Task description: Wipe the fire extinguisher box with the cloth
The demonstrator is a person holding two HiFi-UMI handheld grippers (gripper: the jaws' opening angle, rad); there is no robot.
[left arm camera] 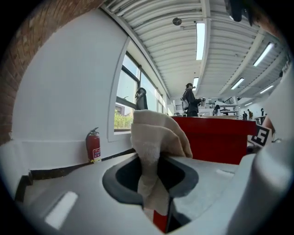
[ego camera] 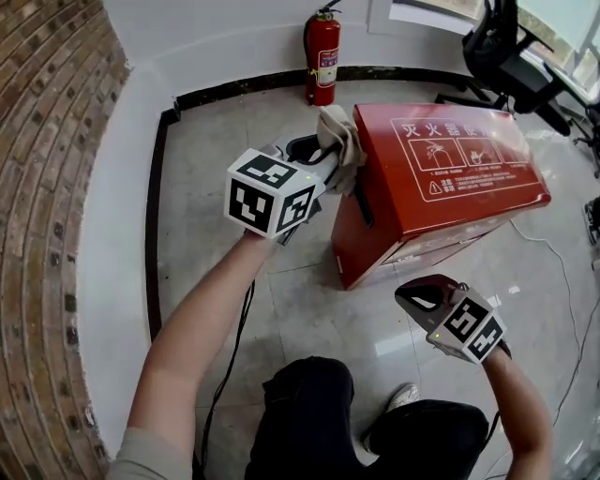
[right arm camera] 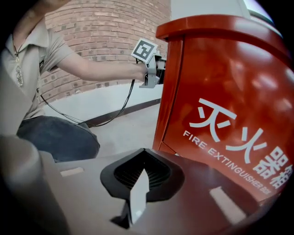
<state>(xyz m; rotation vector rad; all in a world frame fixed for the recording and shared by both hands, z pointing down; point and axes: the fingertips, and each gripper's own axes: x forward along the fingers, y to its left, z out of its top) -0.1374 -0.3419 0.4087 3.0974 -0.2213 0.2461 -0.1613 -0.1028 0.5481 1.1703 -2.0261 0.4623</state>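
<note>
Tiled floor (ego camera: 216, 169), curved brick wall (ego camera: 47, 187) on left, white wall (ego camera: 206, 28) with black skirting at back. Red fire extinguisher (ego camera: 322, 56) upright against that back wall, well apart from the work. Black cable (ego camera: 225, 366) across the floor at left.

Red fire extinguisher box (ego camera: 450, 178) on the floor mid-frame, white print on top face and front face.

Left gripper (ego camera: 319, 167): jaws clamped on beige cloth (ego camera: 342, 141). Cloth bunched, spilling out past the tips, sitting at the box's top left edge toward the far corner. Touching the lid or just beside it: cannot tell from head view. Same grip in left gripper view: cloth (left arm camera: 156, 137) wedged in the gap of left gripper (left arm camera: 158, 183), one fold hanging down the middle, red box (left arm camera: 216, 137) right behind it.

Right gripper (ego camera: 412, 295): jaws fully together, nothing between. Low, near the box's near left corner, clear of it. In right gripper view: closed tips (right arm camera: 138, 195) below and left of the box's printed front face (right arm camera: 220, 105), no contact. Left gripper (right arm camera: 151, 69) also there, up at the box's left edge.
</note>
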